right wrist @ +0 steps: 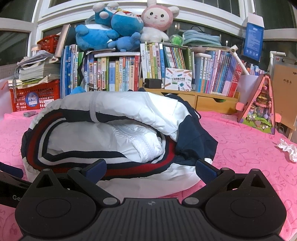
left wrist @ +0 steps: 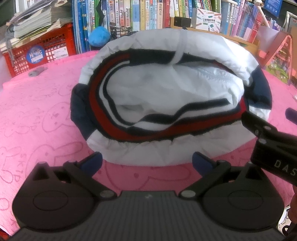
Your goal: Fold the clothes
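Your left gripper point(left wrist: 146, 162) gapes wide, empty, low-centre frame, just short of the bundled white-navy-red jacket point(left wrist: 167, 92) on pink towelling point(left wrist: 37, 111). Your right gripper point(right wrist: 150, 168) likewise spread, its blue pads at the jacket's hem.

Even indoor light, no hard shadows. Strong fisheye bending at edges. Left view soft, slightly washed; right view sharper, dark windows point(right wrist: 16, 46) behind.

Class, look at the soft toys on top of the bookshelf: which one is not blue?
The pink-hooded rabbit toy at the right; the others are blue.
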`<act>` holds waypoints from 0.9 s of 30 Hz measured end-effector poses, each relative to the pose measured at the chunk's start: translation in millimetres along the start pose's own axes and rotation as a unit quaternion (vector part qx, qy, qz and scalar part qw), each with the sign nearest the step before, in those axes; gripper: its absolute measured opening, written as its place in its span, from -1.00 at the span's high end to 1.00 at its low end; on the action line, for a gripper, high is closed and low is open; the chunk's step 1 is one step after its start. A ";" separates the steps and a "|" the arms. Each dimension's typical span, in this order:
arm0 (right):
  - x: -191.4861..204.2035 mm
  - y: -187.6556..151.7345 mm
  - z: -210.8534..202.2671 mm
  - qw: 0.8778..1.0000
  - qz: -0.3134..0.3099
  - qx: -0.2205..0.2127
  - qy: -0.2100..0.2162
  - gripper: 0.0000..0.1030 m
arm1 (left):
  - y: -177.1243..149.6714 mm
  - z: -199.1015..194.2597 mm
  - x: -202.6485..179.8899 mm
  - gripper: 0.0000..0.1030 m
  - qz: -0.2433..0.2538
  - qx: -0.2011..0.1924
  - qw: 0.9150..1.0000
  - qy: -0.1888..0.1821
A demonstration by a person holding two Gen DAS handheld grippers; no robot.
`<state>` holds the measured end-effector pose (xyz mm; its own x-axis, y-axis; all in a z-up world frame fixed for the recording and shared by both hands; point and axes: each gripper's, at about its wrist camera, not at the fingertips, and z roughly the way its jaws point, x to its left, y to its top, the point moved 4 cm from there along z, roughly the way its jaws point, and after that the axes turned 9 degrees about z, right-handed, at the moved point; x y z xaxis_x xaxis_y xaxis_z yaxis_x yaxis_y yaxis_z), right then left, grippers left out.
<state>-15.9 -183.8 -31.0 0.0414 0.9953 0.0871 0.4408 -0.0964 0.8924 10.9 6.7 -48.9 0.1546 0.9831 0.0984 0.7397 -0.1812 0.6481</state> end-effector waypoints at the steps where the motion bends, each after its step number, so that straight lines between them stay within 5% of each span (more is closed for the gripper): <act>1: 0.0 0.2 0.0 1.000 0.000 0.000 0.000 -1.00 | -0.3 0.2 -0.3 -1.00 0.000 0.000 1.000 -0.001; 27: -3.8 5.2 1.1 0.999 -0.020 -0.033 -0.034 -1.00 | -4.5 3.5 -0.9 -1.00 -0.002 0.009 1.000 -0.009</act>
<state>-12.7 -188.1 -27.2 0.0865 0.9960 0.0225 0.3838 -0.0542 0.9218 9.7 6.5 -54.6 0.1635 0.9832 0.0817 0.7516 -0.1778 0.6352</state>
